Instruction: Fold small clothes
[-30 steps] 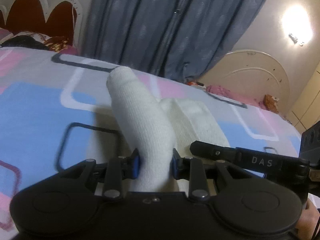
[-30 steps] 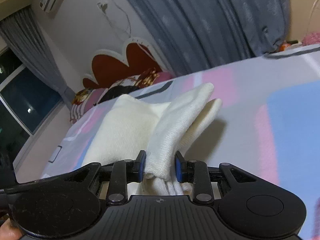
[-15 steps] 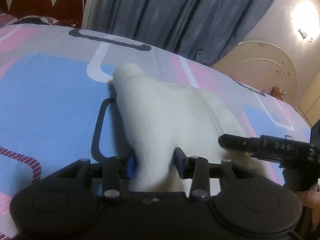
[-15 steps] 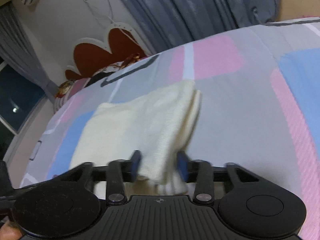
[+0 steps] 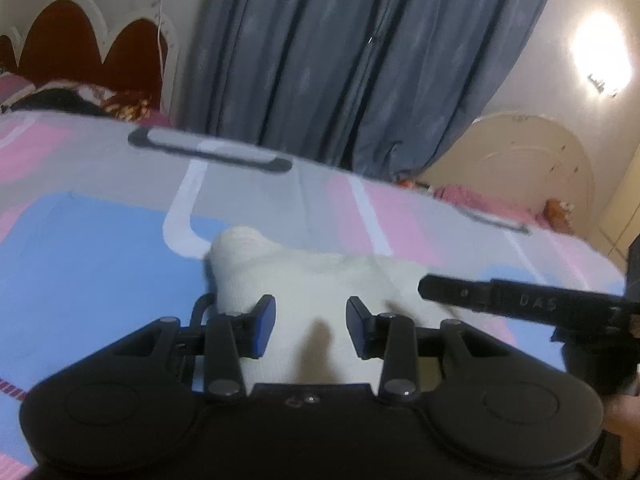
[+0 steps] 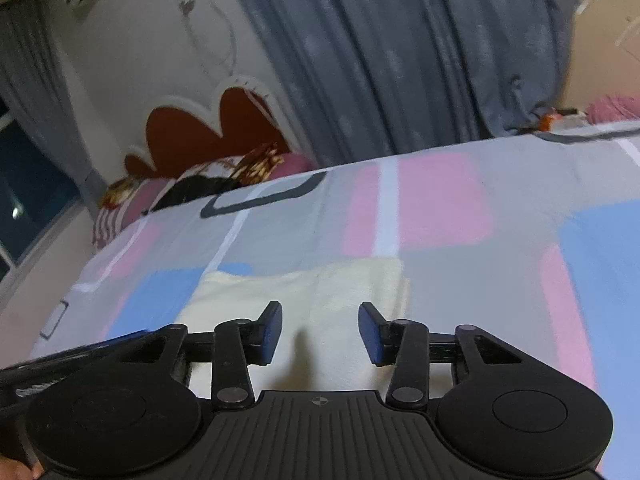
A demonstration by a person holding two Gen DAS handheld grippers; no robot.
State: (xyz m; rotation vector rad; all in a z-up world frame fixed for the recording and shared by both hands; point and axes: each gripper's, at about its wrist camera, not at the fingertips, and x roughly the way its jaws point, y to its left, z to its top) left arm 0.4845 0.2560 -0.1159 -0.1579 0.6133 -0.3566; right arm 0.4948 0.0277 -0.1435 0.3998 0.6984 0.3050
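Note:
A small cream-white knitted garment [image 5: 312,272] lies folded flat on the patterned bed sheet [image 5: 100,260]. My left gripper [image 5: 310,320] hovers low over its near edge. Its blue pads [image 5: 264,320] stand apart and the cloth shows in the gap, touching neither pad. In the right wrist view the same garment [image 6: 320,284] lies beneath my right gripper [image 6: 320,328]. That gripper's jaws are closing, with only flat cloth below them and nothing pinched. A black bar of the right gripper [image 5: 520,300] crosses the garment's right side in the left wrist view.
The bed sheet [image 6: 440,208] carries pink, blue and grey blocks. Pillows [image 6: 192,188] and a red scalloped headboard [image 6: 208,128] are at the far end. A grey-blue curtain [image 5: 340,60] hangs behind. A person's hand [image 5: 624,420] shows at the lower right.
Both grippers let go of the raised cloth ends and their jaws widened. The garment dropped from standing folds to lying flat on the bed. Both grippers drew back toward its near edge.

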